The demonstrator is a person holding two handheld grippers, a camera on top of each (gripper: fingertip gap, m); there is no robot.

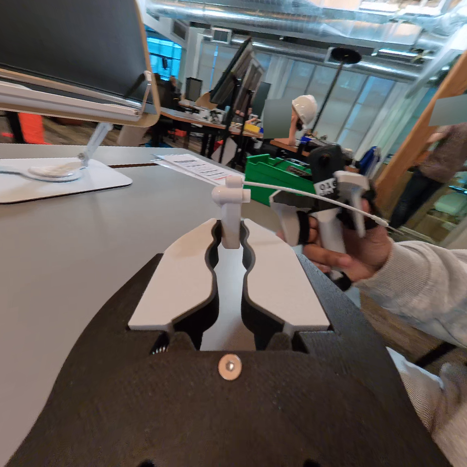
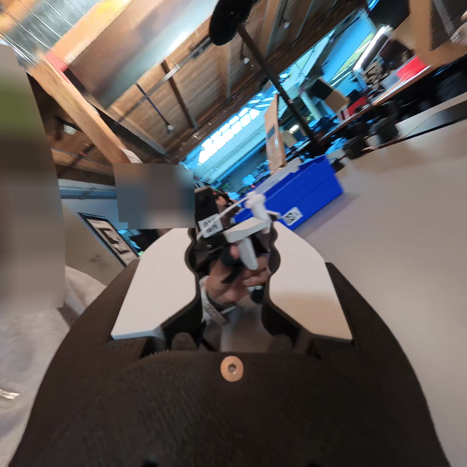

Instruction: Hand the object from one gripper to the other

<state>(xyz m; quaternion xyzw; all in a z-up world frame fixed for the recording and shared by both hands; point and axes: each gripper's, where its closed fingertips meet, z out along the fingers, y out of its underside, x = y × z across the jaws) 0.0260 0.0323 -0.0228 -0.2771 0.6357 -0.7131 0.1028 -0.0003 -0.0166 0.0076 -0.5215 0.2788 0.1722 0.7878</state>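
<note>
In the left wrist view, a white lamp base sits at the far left on the grey counter, with a dark panel on a slanted arm rising above it. A printed sheet lies farther back on the counter, and a green bin stands beyond its edge. At the centre, the left hand-held gripper is clamped on the lower stem of a small white plastic object, which stands upright above the fingertips; a thin white cord runs from its top toward the right. There the right hand-held gripper shows side-on and blurred, held by a hand in a pale sleeve, apart from the object; the cord passes across it.

In the right wrist view, the picture is tilted and smeared. The right hand-held gripper has its two white fingers spread, with nothing between them. Through the gap, farther off, the left hand-held gripper holds the white plastic object aloft, the person's other hand wrapped around its handle below. A blue bin rests on the pale counter just behind and to the right
</note>
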